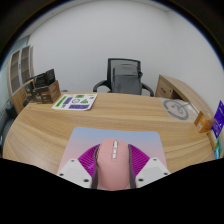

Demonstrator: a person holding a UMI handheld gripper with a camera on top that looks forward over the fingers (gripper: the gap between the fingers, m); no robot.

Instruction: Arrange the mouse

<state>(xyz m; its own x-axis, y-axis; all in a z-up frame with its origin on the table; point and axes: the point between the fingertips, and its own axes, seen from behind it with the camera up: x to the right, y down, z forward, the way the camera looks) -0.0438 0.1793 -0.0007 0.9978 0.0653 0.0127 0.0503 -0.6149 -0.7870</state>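
A pink computer mouse [111, 165] with a pale scroll wheel sits between my two fingers, its nose pointing away from me. Both magenta pads [90, 159] press against its sides, so my gripper [111, 172] is shut on the mouse. It is held above a light pink and blue mouse mat [108, 134] that lies on the wooden table [110, 112] just ahead of the fingers. The underside of the mouse is hidden, so I cannot tell whether it touches the mat.
A black office chair [127, 77] stands beyond the table. A printed sheet [74, 101] lies at the far left, a dark box [44, 88] behind it. A round white object [177, 108] and a purple-yellow box [213, 117] sit right.
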